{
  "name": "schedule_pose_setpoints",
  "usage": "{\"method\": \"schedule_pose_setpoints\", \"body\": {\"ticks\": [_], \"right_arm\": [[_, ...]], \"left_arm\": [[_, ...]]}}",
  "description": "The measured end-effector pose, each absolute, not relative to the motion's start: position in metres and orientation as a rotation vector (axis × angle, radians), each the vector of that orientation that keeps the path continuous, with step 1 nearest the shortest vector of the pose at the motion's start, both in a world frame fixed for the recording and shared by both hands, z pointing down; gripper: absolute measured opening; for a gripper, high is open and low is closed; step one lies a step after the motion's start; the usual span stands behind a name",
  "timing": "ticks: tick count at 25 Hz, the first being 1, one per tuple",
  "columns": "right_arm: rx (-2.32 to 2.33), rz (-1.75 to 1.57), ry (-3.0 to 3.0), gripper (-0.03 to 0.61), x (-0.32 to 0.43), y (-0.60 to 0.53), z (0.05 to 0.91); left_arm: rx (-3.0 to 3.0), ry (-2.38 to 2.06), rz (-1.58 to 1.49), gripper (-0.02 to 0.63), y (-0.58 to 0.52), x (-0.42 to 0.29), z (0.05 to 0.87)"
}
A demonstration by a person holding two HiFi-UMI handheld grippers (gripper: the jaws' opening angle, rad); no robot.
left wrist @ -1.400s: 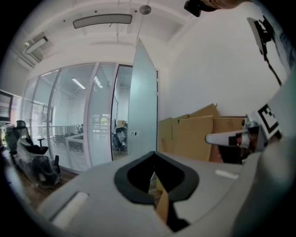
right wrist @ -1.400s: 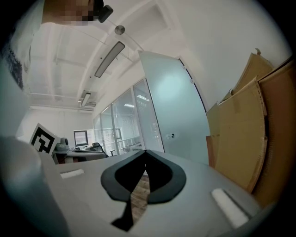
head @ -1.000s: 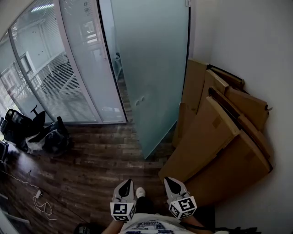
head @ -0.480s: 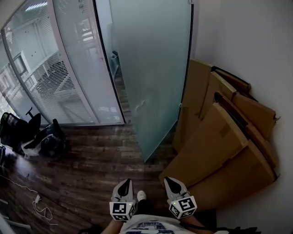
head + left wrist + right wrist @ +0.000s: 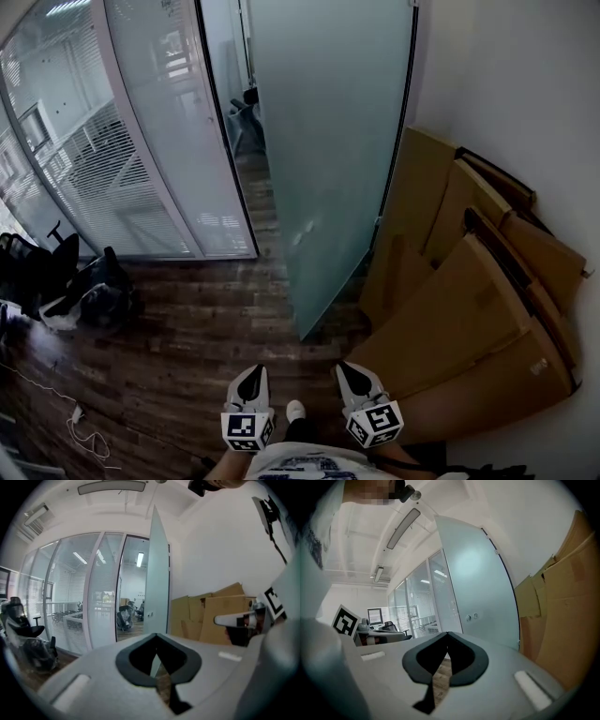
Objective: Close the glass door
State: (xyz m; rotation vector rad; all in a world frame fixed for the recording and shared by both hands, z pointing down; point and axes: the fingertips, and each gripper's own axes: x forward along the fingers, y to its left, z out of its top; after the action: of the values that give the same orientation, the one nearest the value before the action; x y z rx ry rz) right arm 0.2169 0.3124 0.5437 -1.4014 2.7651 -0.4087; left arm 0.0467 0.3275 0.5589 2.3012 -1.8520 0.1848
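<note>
Frosted glass door [image 5: 337,141] stands open, swung away from the dark-framed doorway in the glass partition [image 5: 159,141] and running along in front of the white wall [image 5: 525,94]; its near lower corner sits over the wooden floor [image 5: 187,337], ahead of both grippers and well apart from them; flattened cardboard boxes [image 5: 469,309] lean against the wall just beside the door, on its right in the head view; two small round fittings [image 5: 471,617] show on the door's face in the right gripper view; left gripper [image 5: 253,371] is held low at the bottom of the head view, its jaws clenched tip to tip with nothing between them, only floor and the door's edge visible through the gap behind the tips; right gripper [image 5: 345,368] sits beside it, likewise clenched and empty, pointing towards the door's face; a white shoe tip [image 5: 295,410] shows between the two grippers; dark office chairs and bags [image 5: 89,286] stand by the partition at the left, and a pale cable [image 5: 80,427] lies on the floor near them
</note>
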Motion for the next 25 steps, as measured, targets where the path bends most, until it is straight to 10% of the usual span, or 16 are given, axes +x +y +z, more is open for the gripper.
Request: {"method": "schedule_pose_setpoints", "body": {"ticks": [25], "right_arm": [[-1.487, -0.354, 2.751, 0.008, 0.135, 0.206, 0.529]], "left_arm": [[2.287, -1.857, 0.103, 0.002, 0.226, -0.054, 0.553]]}}
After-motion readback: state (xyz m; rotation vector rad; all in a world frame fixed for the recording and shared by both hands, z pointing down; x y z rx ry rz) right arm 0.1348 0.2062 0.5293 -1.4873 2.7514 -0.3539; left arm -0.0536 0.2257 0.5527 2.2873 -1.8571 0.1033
